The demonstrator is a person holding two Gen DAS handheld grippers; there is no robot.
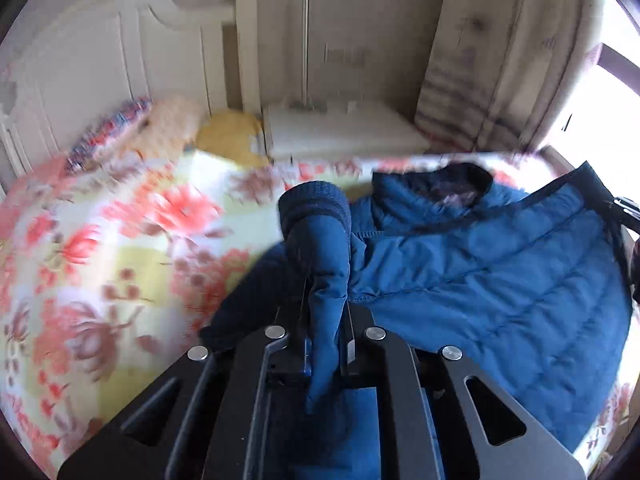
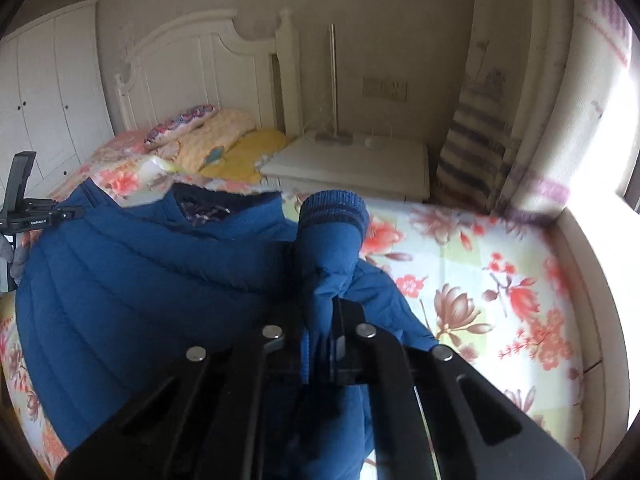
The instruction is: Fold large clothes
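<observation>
Grippers both clamped on sleeves of blue puffer jacket [image 1: 500,264]: left gripper [image 1: 326,344] low centre, right gripper [image 2: 322,340] low centre, over floral bedspread [image 2: 480,272].

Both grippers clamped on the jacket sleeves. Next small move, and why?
Probably swing both sleeves inward across the jacket body. The left gripper pinches the left sleeve near its ribbed cuff, the right gripper the right sleeve likewise. The blue jacket lies spread flat on the floral bedsheet, collar away, so sleeves fold in first.
</observation>
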